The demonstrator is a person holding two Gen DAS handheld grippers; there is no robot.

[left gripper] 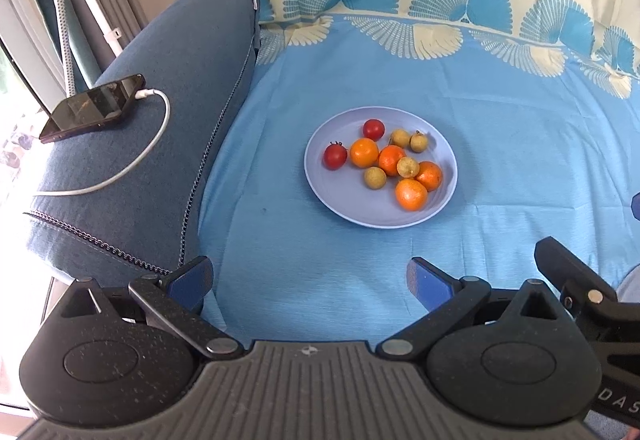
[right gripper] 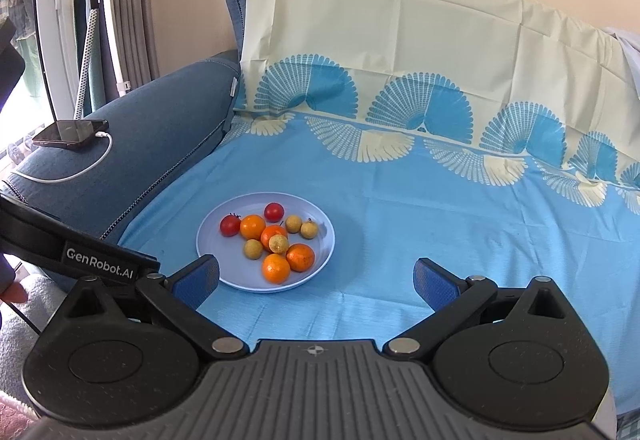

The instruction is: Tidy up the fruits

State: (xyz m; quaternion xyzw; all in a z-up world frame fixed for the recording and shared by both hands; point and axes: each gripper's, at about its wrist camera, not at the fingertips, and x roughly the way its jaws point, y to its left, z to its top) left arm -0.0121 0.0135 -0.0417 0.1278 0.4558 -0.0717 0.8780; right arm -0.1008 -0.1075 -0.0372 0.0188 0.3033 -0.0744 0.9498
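A pale blue plate (left gripper: 352, 214) (right gripper: 320, 264) lies on a blue patterned cloth. It holds several small oranges (left gripper: 411, 194) (right gripper: 276, 268), two cherry tomatoes (left gripper: 335, 155) (right gripper: 230, 225) and several yellowish longans (left gripper: 375, 178) (right gripper: 253, 249). My left gripper (left gripper: 310, 282) is open and empty, well short of the plate. My right gripper (right gripper: 316, 280) is open and empty, just in front of the plate's near rim. The right gripper's body shows at the right edge of the left wrist view (left gripper: 580, 288).
The cloth (left gripper: 500, 144) (right gripper: 440, 208) covers a sofa seat and back. A blue armrest (left gripper: 160, 112) (right gripper: 152, 144) at the left carries a phone (left gripper: 92, 108) (right gripper: 72, 133) with a white charging cable (left gripper: 148, 152). A garment steamer stand (right gripper: 90, 0) is behind it.
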